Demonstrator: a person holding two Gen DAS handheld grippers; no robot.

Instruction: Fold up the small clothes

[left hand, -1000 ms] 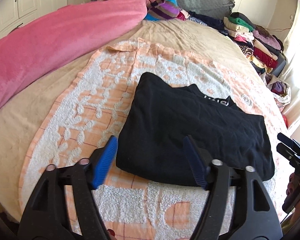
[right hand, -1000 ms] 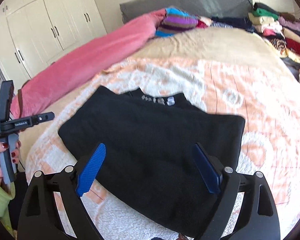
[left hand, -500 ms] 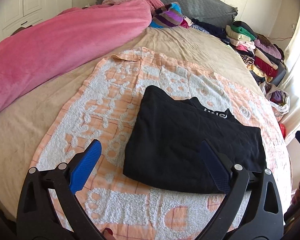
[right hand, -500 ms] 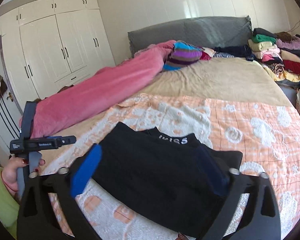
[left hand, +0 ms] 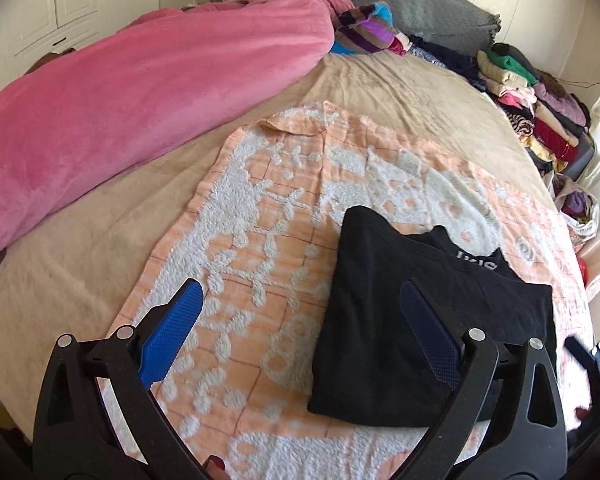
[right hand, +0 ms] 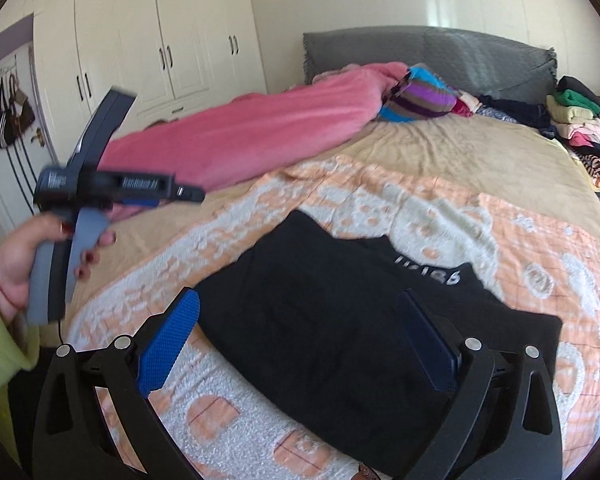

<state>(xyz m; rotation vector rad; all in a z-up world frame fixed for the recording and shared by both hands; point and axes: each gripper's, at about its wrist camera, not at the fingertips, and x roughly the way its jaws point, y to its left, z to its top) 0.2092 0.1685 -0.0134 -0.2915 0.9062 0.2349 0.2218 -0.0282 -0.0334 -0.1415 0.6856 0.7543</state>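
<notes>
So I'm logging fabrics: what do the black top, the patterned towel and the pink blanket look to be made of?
Black top: probably a matte knit; it looks soft and shows no sheen. Patterned towel: looks like terry, with raised white loops on flat peach. Pink blanket: likely plush fleece, given its soft velvety sheen.

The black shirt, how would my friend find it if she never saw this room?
Look at the big bed, then the orange and white towel spread on it. The black shirt lies folded flat on that towel. It is the only black thing there, with small white letters by its collar.
</notes>
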